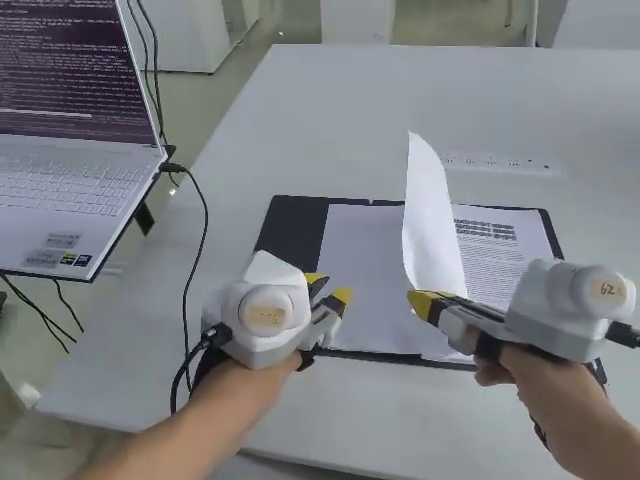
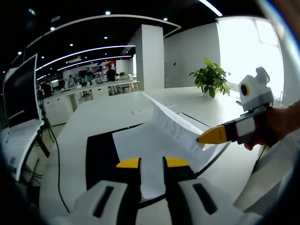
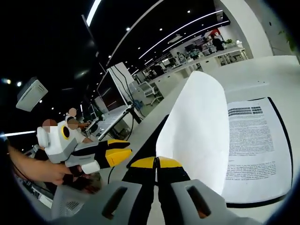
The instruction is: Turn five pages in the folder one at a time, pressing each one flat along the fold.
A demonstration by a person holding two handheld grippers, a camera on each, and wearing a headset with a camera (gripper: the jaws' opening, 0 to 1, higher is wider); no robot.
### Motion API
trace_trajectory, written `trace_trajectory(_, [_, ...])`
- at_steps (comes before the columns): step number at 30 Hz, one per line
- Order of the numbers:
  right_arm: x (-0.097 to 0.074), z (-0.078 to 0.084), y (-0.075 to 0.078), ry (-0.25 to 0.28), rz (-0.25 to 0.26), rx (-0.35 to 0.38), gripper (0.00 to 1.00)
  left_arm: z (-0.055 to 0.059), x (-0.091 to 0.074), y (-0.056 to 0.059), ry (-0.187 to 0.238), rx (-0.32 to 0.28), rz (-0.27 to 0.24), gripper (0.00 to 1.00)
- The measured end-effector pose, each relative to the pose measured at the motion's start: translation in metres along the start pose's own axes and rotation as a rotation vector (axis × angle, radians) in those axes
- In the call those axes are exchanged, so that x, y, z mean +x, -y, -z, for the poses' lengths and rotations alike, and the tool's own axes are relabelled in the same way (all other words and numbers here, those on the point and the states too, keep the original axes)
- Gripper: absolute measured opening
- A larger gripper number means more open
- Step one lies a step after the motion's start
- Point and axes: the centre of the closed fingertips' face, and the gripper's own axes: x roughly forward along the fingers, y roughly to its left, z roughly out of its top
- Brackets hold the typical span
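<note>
Right gripper [image 1: 424, 300]: fingers clenched on the lower edge of one page [image 1: 430, 225]. The page stands upright above the fingertips, between the blank sheet on their left and the printed sheet [image 1: 500, 260] on their right.

Left gripper [image 1: 328, 289]: fingers parted by a narrow gap, nothing between them, near the left half of the folder [image 1: 290, 228] and apart from the lifted page.

The folder lies open and flat on the table [image 1: 330, 110], ahead of both sets of fingers.
</note>
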Motion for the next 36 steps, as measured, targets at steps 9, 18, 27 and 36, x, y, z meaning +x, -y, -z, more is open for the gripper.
trace_trajectory(9, [0.028,0.018,-0.004,-0.078,-0.02,-0.016,0.0,0.008,-0.01,-0.022,-0.012,-0.013,-0.035,0.17])
trace_trajectory(18, [0.067,0.04,-0.009,-0.177,-0.022,-0.05,0.0,0.027,-0.015,-0.036,-0.048,-0.04,-0.047,0.16])
trace_trajectory(27, [0.099,0.068,-0.016,-0.259,-0.043,-0.043,0.0,0.042,-0.02,-0.044,-0.079,-0.057,-0.054,0.16])
trace_trajectory(36, [0.11,0.088,-0.009,-0.306,-0.021,-0.009,0.0,0.049,-0.019,-0.043,-0.101,-0.065,-0.042,0.16])
